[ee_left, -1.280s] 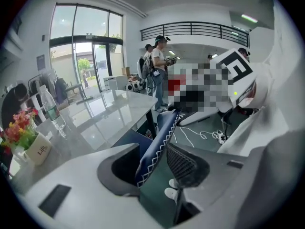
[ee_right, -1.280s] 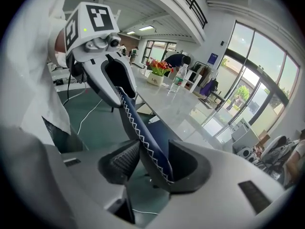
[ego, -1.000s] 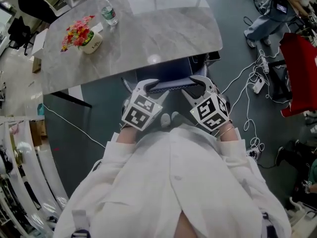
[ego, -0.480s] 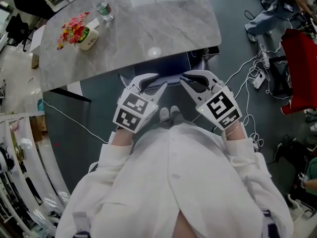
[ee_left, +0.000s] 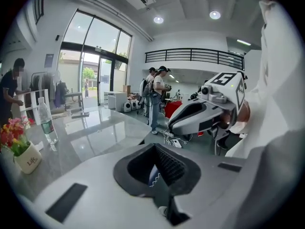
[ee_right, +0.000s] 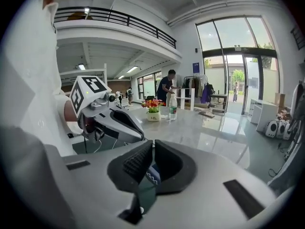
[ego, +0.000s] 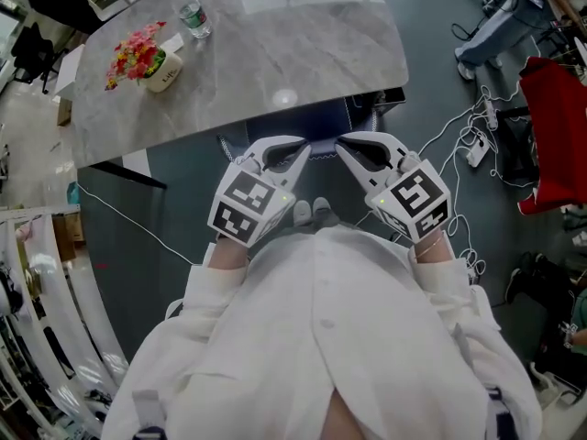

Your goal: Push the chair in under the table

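Note:
The dark chair [ego: 323,132] stands tucked under the near edge of the grey marble table [ego: 275,53]; only a strip of its back shows. My left gripper [ego: 304,148] hovers just above that strip, shut with nothing between its pads. My right gripper [ego: 340,145] hangs beside it, tips pointing at the left one, its jaws closing down to a sliver, also holding nothing. In the left gripper view my own jaws [ee_left: 155,148] meet over a glimpse of blue patterned cloth. The right gripper view shows the same at my right jaws [ee_right: 152,146].
On the table's far left stand a white pot of flowers [ego: 147,62] and a water bottle [ego: 193,16]. Cables and a power strip [ego: 472,149] lie on the floor to the right, beside a red object [ego: 555,136]. People stand at the room's far side.
Both grippers, open around the chair's back a second ago, have let go, closed and risen. The chair sits further under the table than before.

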`<state>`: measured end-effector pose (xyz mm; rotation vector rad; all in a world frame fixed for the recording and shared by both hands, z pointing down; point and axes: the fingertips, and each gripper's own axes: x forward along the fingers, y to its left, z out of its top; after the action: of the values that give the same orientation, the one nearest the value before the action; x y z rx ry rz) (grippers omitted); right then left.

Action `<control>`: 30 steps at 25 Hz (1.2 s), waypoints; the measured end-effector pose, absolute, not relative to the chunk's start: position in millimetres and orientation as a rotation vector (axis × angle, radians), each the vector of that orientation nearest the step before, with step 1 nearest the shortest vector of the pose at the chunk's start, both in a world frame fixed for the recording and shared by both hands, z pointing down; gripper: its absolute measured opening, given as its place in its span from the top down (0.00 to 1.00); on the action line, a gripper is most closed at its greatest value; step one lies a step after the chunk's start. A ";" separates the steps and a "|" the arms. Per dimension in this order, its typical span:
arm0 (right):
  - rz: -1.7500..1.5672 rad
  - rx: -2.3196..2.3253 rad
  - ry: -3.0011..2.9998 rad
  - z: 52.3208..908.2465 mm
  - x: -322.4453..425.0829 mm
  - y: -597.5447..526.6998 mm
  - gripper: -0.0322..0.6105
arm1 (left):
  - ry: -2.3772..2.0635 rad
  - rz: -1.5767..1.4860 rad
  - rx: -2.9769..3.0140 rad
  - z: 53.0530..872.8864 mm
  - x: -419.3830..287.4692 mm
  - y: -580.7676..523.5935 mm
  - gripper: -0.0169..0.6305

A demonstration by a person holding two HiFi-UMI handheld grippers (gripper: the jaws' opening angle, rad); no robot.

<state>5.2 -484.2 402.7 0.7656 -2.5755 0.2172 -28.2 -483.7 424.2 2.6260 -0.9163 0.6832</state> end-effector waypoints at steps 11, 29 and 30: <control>0.160 0.702 -2.552 397.7 23.0 -482.0 0.90 | -0.839 0.644 2.670 425.5 -10.3 -466.0 0.95; 0.119 0.524 -2.453 404.6 28.4 -475.2 0.90 | -0.726 0.662 2.633 437.7 1.8 -458.9 0.95; 0.117 0.525 -2.451 404.3 28.9 -477.2 0.90 | -0.726 0.664 2.636 438.0 2.2 -460.7 0.95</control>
<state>28.9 -477.2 404.3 0.5253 -2.4506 0.1174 2.2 -460.7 438.0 2.6359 -0.7257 0.6637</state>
